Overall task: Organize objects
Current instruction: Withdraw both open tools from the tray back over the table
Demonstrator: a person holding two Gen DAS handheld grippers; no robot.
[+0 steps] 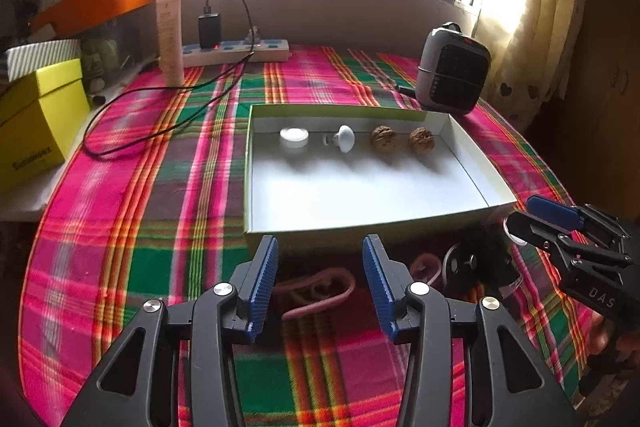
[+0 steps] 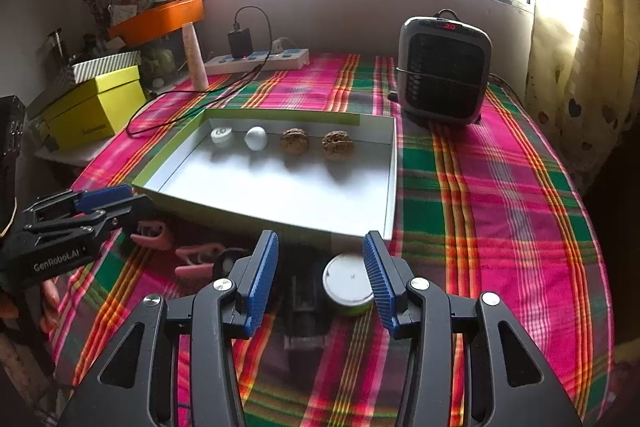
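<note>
The left gripper (image 1: pixel 320 287) gapes above pink clips (image 1: pixel 316 293). The right gripper (image 2: pixel 320 283), also apart, straddles a round tin (image 2: pixel 347 285) and a dark, blurry object. Beyond, the tray (image 1: pixel 360 203) holds two walnuts (image 1: pixel 383 138), a white knob (image 1: pixel 345 139) and a cap (image 1: pixel 294 135); farther back stands a heater (image 2: pixel 444 67).

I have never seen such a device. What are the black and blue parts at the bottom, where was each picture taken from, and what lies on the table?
Each picture comes from a camera mounted on a hand-held gripper. The left hand-held gripper and the right hand-held gripper are both open and hold nothing. On the plaid tablecloth stands a shallow box containing two walnuts, a white knob and a small white cap. In front of it lie pink clips and a round tin.
</note>
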